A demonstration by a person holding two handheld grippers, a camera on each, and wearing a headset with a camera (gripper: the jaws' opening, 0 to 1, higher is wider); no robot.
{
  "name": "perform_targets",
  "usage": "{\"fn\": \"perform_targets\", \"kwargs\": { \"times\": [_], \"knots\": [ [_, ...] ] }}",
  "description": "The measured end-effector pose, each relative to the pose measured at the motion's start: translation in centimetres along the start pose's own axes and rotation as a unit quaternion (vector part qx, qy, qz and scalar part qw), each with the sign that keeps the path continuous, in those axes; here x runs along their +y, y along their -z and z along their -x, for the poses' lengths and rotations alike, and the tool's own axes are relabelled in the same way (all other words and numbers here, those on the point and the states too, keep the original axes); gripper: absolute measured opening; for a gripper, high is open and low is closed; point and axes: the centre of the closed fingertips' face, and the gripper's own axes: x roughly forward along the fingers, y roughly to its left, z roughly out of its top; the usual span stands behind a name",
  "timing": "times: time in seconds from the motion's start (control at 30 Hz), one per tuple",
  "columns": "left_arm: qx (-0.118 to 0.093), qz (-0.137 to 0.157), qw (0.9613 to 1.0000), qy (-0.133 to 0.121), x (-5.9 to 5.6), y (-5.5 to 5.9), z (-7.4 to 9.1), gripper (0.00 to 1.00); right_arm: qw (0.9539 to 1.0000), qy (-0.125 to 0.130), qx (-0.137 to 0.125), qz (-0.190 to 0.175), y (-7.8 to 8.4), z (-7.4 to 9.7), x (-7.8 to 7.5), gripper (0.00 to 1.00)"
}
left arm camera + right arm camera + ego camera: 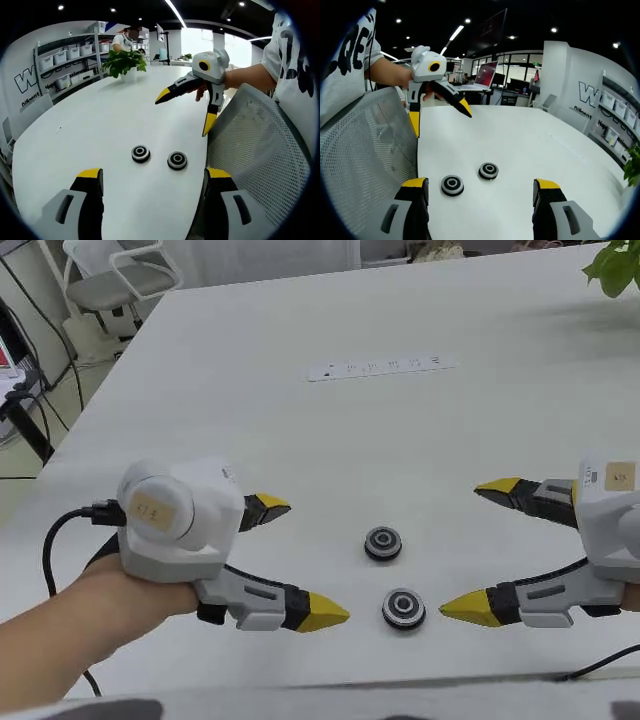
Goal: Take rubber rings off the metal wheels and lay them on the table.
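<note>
Two small metal wheels with black rubber rings lie flat on the white table [300, 420]: one farther [383, 543], one nearer the front edge [403, 608]. They also lie ahead of the jaws in the left gripper view [141, 153] [177, 160] and the right gripper view [488, 170] [452, 184]. My left gripper [300, 560] stands open to the left of the wheels, its yellow tips pointing at them. Opposite it, my right gripper [465, 550] is open too, to the right of them. Neither touches a wheel.
A white power strip [380, 367] lies flat farther back on the table. A potted plant [615, 265] stands at the far right. A mesh office chair [260, 150] sits along the table's front edge. Shelves with bins [65, 52] line the wall.
</note>
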Motion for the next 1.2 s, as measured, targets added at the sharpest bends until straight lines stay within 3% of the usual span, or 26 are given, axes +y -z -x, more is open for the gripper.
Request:
{"fn": "perform_targets", "kwargs": {
  "times": [0.27, 0.5, 1.2],
  "knots": [
    [0.002, -0.004, 1.0000, 0.008, 0.2, -0.1, -0.9, 0.76, 1.0000, -0.007, 0.004, -0.002, 0.6, -0.4, 0.2, 0.82],
    [0.011, -0.011, 0.9996, 0.025, -0.5, 0.3, -1.8, 0.74, 0.9999, -0.013, 0.007, -0.003, 1.2, -0.8, 0.3, 0.78],
    [0.009, -0.018, 0.9980, 0.060, -2.0, 0.1, -4.1, 0.63, 0.9988, -0.044, 0.018, 0.010, 2.6, -2.1, 1.8, 0.64]
  ]
}}
